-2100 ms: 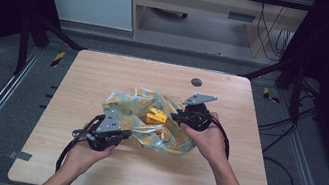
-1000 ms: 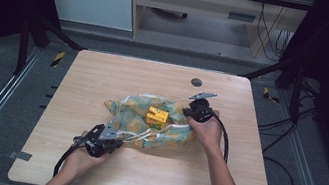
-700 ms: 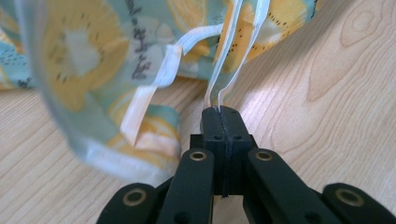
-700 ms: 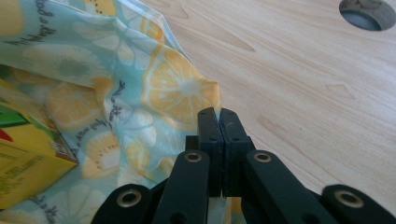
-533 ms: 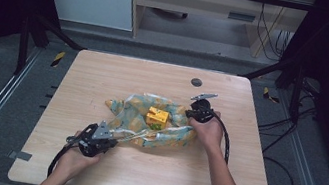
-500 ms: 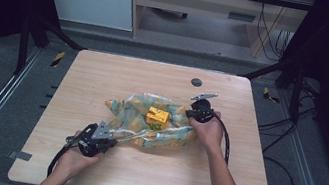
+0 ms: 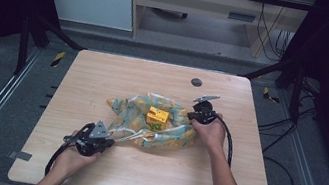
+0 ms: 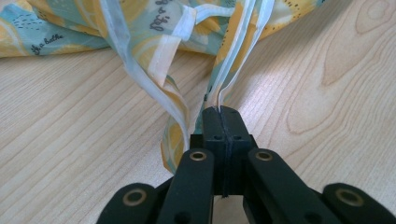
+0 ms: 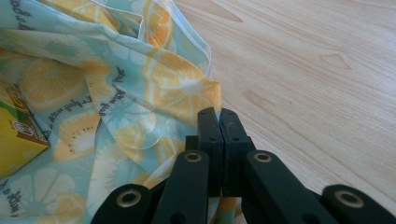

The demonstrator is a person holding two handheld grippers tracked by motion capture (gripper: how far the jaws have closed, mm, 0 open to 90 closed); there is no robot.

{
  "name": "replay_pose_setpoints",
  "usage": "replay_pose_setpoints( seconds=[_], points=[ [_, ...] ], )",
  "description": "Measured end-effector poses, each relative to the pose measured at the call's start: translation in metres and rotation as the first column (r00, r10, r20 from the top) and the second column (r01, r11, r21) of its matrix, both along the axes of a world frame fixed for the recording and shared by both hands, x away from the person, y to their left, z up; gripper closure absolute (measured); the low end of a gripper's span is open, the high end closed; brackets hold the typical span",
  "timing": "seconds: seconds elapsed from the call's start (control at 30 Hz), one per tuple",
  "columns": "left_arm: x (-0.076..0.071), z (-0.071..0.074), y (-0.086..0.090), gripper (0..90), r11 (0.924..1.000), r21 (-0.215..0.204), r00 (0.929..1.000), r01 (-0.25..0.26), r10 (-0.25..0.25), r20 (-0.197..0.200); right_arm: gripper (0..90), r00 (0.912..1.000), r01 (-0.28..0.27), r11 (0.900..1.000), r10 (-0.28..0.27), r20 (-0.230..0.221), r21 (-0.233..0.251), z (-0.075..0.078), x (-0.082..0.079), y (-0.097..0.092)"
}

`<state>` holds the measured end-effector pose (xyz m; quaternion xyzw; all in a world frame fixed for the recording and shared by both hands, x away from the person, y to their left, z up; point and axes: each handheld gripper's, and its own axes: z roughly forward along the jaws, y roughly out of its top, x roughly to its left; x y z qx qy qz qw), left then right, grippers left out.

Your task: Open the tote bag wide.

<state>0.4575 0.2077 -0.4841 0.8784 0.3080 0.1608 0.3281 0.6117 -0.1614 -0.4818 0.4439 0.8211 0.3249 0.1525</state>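
Bag [image 7: 147,120] lies mid-frame, pinched at opposite edges by left gripper [image 8: 219,112] and right gripper [image 9: 218,114]; spreading flat seems left.

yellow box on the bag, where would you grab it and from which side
Probably from straight above, jaws across the two long sides of the yellow box. It lies flat on the printed bag, top face clear, while loose bag folds crowd its sides. Both the left gripper and the right gripper are shut on the bag's edges, so one must let go first.
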Motion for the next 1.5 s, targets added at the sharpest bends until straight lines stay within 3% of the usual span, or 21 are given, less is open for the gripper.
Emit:
replay_pose_setpoints(
  seconds=[0.2,0.3,0.5,0.6,0.73,0.83,0.97,1.23,1.43,1.47,1.5],
  points=[
    [0.001,0.0,0.003,90.0,0.9999,-0.001,0.9999,-0.012,0.012,0.001,87.7,1.0,0.003,0.9999,-0.003,-0.008,-0.013,0.001,-0.001,-0.002],
    [-0.001,0.002,0.003,90.0,0.9998,-0.018,0.9999,-0.003,0.003,0.012,81.0,0.9998,0.003,1.0,-0.003,0.019,-0.002,0.005,-0.003,-0.002],
    [-0.009,0.01,-0.003,68.4,0.9981,-0.061,0.9982,-0.012,0.016,0.057,51.7,0.9935,0.01,0.9999,-0.011,0.113,0.012,0.026,-0.01,-0.003],
    [-0.012,0.017,-0.006,56.8,0.9962,-0.087,0.996,-0.011,0.019,0.087,40.2,0.9862,0.011,0.9999,-0.013,0.165,0.011,0.041,-0.018,-0.002],
    [-0.015,0.028,-0.01,48.0,0.9935,-0.114,0.9931,0.008,0.006,0.117,30.8,0.9787,0.003,0.9992,-0.012,0.205,0.04,0.058,-0.03,-0.004],
    [-0.015,0.036,-0.013,43.1,0.9921,-0.124,0.991,0.019,-0.002,0.134,24.9,0.9779,-0.003,0.9982,-0.01,0.209,0.061,0.068,-0.037,-0.006],
    [-0.012,0.048,-0.016,40.1,0.9894,-0.144,0.9872,0.02,0.003,0.159,22.6,0.9743,-0.023,0.9962,0.004,0.225,0.084,0.083,-0.047,-0.005],
    [0.007,0.082,-0.019,37.1,0.991,-0.134,0.9764,0.006,0.023,0.215,19.3,0.9691,-0.108,0.989,0.082,0.233,0.102,0.098,-0.079,0.003],
    [0.039,0.102,-0.023,33.6,0.9918,-0.126,0.9696,-0.021,0.051,0.239,18.5,0.9673,-0.162,0.9812,0.137,0.214,0.105,0.088,-0.102,0.012],
    [0.039,0.102,-0.023,33.4,0.9918,-0.126,0.9696,-0.021,0.051,0.239,18.2,0.9667,-0.171,0.9803,0.147,0.209,0.1,0.084,-0.105,0.013],
    [0.051,0.107,-0.026,33.0,0.9929,-0.116,0.9669,-0.026,0.054,0.249,18.2,0.9669,-0.179,0.9792,0.157,0.202,0.096,0.08,-0.109,0.015]
  ],
)
